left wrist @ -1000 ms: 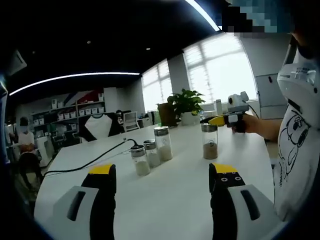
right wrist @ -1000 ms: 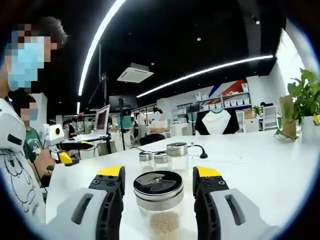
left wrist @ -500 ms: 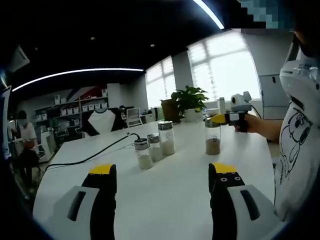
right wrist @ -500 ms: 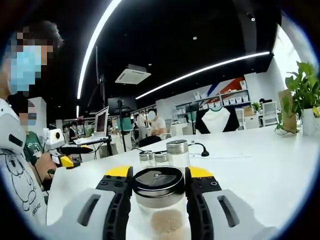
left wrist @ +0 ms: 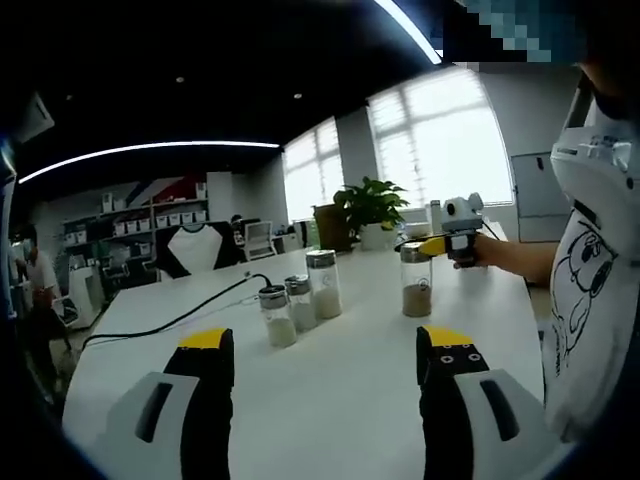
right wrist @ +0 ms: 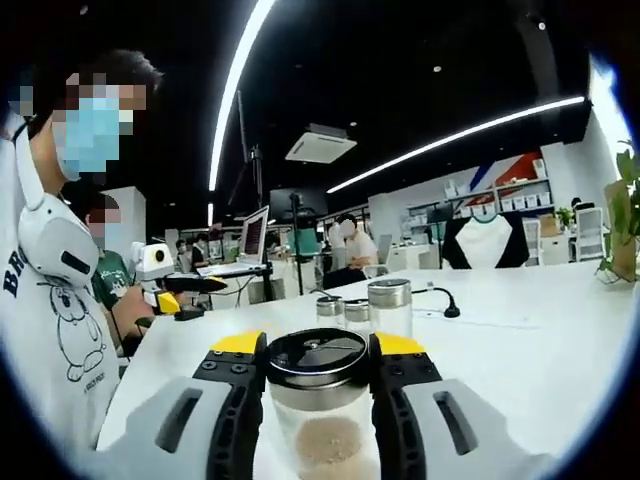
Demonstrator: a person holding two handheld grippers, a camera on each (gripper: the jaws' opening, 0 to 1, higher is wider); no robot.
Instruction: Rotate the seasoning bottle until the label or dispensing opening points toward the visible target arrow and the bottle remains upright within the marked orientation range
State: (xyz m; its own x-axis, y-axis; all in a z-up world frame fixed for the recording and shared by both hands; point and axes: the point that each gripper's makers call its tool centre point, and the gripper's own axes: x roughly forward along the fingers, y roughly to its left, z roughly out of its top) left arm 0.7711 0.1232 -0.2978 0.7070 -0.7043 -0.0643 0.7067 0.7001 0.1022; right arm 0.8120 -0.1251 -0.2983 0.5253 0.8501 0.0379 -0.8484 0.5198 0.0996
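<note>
In the left gripper view, my left gripper [left wrist: 325, 355] rises from the bottom of the frame with its two yellow-tipped jaws spread wide and nothing between them, only bare white table [left wrist: 350, 400]. Right of centre stands the seasoning bottle [left wrist: 417, 280], upright on the table, brown powder in its lower part. My right gripper [left wrist: 428, 245] reaches in from the right edge and sits at the bottle's metal cap; my hand [left wrist: 490, 250] is behind it. Just left of centre, three jars [left wrist: 297, 308] with white powder stand in a close row, the tallest at the right end. A black cable [left wrist: 180, 320] runs from them toward the left edge. A potted plant [left wrist: 372, 210] stands at the far end of the table, before bright windows.

In the right gripper view, my right gripper [right wrist: 318, 365] fills the lower middle, its jaws drawn in against both sides of the bottle's [right wrist: 320, 420] cap, gripping it. The bottle stands upright between them, its dark slotted lid facing the camera and brown powder showing at the bottom of the frame. Beyond it, at centre, the three jars [right wrist: 368, 308] stand on the table [right wrist: 520, 330]. At the left, my left gripper [right wrist: 168, 300] shows small; I cannot tell its opening from here. A laptop [right wrist: 250, 240] sits behind it.
</note>
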